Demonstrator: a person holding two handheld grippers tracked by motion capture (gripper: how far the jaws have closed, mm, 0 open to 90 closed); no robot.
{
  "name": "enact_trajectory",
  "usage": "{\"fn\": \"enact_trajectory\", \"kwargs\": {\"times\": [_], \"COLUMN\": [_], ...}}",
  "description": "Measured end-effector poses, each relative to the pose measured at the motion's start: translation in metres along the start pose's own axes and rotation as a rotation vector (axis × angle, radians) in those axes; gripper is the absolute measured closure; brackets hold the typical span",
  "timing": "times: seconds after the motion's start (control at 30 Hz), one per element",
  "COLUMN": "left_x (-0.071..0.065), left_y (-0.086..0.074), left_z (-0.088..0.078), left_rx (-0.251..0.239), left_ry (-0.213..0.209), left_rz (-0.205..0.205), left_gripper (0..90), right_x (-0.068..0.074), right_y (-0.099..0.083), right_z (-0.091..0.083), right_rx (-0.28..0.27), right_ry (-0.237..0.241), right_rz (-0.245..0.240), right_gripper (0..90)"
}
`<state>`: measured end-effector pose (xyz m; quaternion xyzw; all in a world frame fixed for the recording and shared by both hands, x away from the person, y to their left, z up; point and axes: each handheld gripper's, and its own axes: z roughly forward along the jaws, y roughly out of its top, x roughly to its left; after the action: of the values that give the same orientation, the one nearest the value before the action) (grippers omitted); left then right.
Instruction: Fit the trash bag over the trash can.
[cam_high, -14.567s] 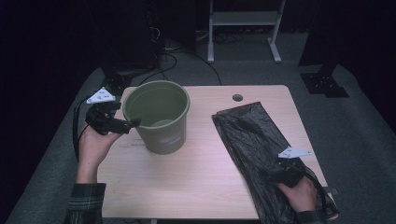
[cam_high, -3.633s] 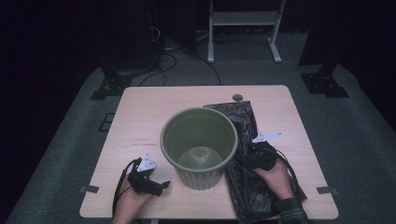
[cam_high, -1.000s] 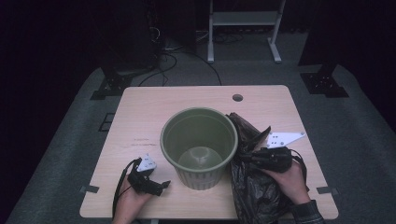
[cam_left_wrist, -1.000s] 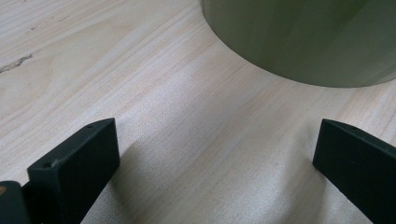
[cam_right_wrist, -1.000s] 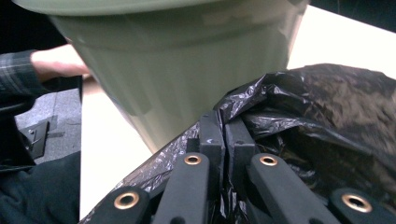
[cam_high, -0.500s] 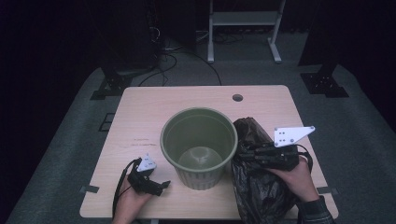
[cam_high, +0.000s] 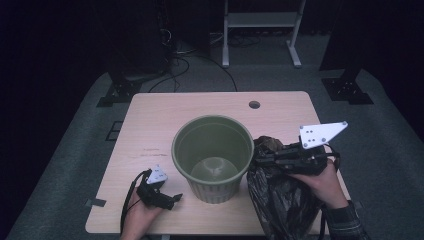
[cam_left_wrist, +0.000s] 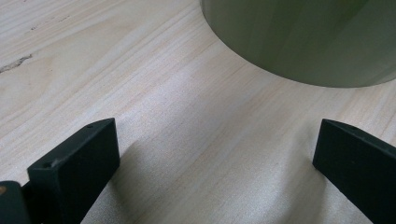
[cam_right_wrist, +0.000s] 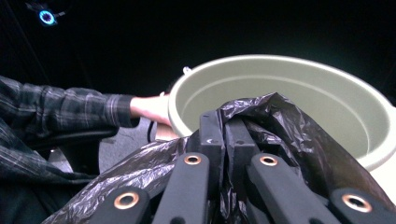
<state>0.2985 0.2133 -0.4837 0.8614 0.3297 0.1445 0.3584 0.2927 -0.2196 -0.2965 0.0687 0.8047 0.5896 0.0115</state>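
The bag (cam_high: 285, 200) is hanging bunched in the right hand-held gripper (cam_high: 262, 159), whose jaws are pinching it tight just beside the bin (cam_high: 212, 155) rim. It is not lining the bin yet; opening and fitting it are remaining. The left hand-held gripper (cam_high: 172, 200) is resting wide open and empty on the tabletop (cam_high: 150, 130) near the bin's base.

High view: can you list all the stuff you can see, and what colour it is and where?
Bin: one, green, upright in the middle of the table, nothing inside.
Plastic bag: one, black, crumpled, at the bin's right, its top pinched and lifted.
Table: one, pale wood, with a small round hole near the far edge.
Stand: one, white metal, on the floor beyond the table.
Cables: a few, black, on the grey floor beyond the table.
Left gripper: one, black, jaws open, resting on the table near the bin's left.
Right gripper: one, black, jaws shut on the plastic bag beside the bin's rim.
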Motion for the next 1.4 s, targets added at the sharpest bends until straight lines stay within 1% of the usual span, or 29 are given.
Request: {"fn": "enact_trajectory", "kwargs": {"times": [0.17,0.33,0.43,0.67,0.83,0.97,1.13,1.27,1.4], "left_x": [0.000,0.000,0.000,0.000,0.000,0.000,0.000,0.000,0.000], "left_y": [0.000,0.000,0.000,0.000,0.000,0.000,0.000,0.000,0.000], "left_z": [0.000,0.000,0.000,0.000,0.000,0.000,0.000,0.000,0.000], "left_rx": [0.000,0.000,0.000,0.000,0.000,0.000,-0.001,-0.002,-0.002], "left_ry": [0.000,0.000,0.000,0.000,0.000,0.000,0.000,0.001,0.000], "left_rz": [0.000,0.000,0.000,0.000,0.000,0.000,0.000,-0.001,-0.001], "left_gripper": [0.0,0.0,0.0,0.0,0.0,0.0,0.0,0.0,0.0], "right_x": [-0.003,-0.007,-0.010,-0.018,-0.022,-0.025,-0.030,-0.034,-0.036], "right_y": [0.012,0.025,0.034,0.051,0.063,0.069,0.077,0.083,0.092], "right_z": [0.006,0.016,0.023,0.046,0.064,0.074,0.088,0.098,0.115], "right_rx": [0.000,-0.007,-0.011,-0.028,-0.021,-0.025,-0.040,-0.066,-0.072], "right_ry": [0.027,0.052,0.082,0.140,0.165,0.182,0.209,0.236,0.269], "right_rz": [-0.008,-0.014,-0.012,-0.014,-0.018,-0.018,-0.014,-0.005,-0.001], "right_gripper": [88.2,88.2,88.2,88.1,88.1,88.1,88.0,88.1,88.1]}}
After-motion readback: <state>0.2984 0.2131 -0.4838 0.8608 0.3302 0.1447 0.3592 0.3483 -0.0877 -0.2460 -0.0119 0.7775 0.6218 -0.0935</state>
